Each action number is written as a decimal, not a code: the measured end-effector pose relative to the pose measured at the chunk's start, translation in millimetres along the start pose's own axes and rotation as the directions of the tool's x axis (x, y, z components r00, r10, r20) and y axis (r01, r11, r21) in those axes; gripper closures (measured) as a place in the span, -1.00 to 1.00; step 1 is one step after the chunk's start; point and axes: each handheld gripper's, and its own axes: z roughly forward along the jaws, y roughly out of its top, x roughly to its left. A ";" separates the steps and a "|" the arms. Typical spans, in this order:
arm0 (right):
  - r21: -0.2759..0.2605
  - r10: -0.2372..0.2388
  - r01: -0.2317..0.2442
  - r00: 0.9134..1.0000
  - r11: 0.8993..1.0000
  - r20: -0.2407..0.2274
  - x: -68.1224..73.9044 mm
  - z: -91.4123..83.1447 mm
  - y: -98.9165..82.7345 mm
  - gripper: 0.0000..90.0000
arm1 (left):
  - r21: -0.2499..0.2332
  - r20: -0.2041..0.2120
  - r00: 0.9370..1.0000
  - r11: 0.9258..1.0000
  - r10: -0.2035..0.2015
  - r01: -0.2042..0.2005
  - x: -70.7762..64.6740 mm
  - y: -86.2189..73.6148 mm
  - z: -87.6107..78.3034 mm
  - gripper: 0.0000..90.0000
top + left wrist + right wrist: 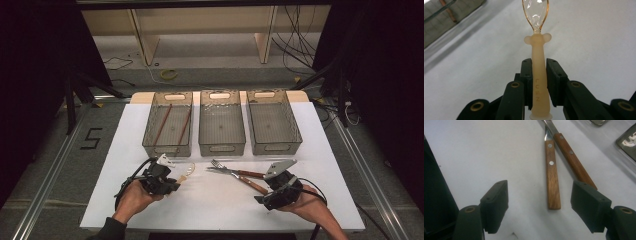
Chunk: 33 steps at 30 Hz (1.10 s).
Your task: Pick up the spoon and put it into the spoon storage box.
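White paper covers my bench (150, 200), and beyond its far edge, along the top of the high view, lie a grey floor, loose cables and pale wooden shelf legs. Three clear plastic bins stand side by side at the far edge; the left bin (150, 142) holds two thin brown sticks (172, 125), the middle bin (222, 145) and right bin (295, 137) look bare.

My left claw (172, 186) is clamped on the pale translucent plastic spoon with its amber-rimmed clear bowl (536, 15). The pads press both sides of the handle partway along, and the spoon's long axis runs straight out from the claw, bowl forward, toward the middle of the bench and just short of the bins. In the high view the spoon (186, 174) sits lower left of centre. I judge the next move turns on that: bowl leading, bins directly beyond, the left bin nearest.

My right claw (539, 202) stands wide apart, gripping nothing. The two wooden-handled steel utensils (552, 172) lie flat and crossed, handle ends pointing at me; the nearer handle's butt lies between my jaws, the other's runs behind the right pad. In the high view a fork head (216, 164) shows at their far end.
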 end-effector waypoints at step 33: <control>-0.012 0.004 -0.004 1.000 1.000 -0.001 -1.2 -1.0 -0.5 -0.31 | -0.178 0.033 0.998 0.983 0.044 -0.037 7.8 95.0 -8.5 0.68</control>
